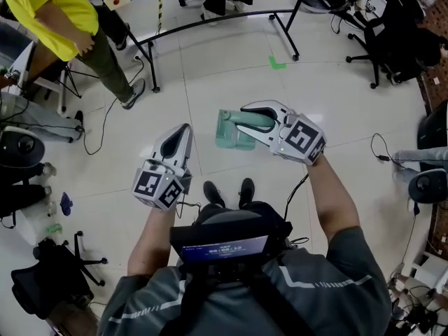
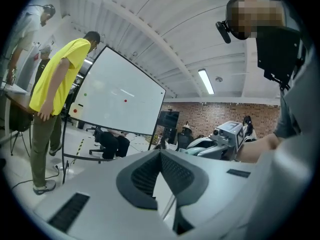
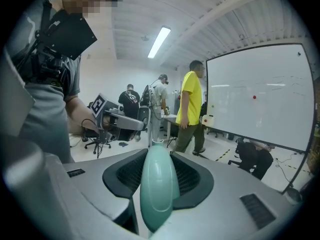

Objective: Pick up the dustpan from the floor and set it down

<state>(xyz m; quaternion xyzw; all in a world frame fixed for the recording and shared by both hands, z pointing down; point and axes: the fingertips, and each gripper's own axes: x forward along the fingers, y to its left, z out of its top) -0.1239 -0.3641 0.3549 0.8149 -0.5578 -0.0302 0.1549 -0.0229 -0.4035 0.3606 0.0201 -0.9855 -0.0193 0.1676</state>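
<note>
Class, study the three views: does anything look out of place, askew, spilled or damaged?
Nothing stands out. The teal dustpan is held by its handle between the jaws of the right gripper. It shows no damage, and nothing is spilled around it. The left gripper is shut and empty.

My left tool and right tool are the same build: smooth rounded white-grey shells, with dark grey ribbed pads set in a black surround. Small dark slotted vents sit on the shells. Each tool carries a white cube with black square markers on its faces. A thin black cable runs off the right one. I'm wearing a grey short-sleeved t-shirt with a pale stripe on each side, a black chest rig with a blue-lit screen, and black shoes
</note>
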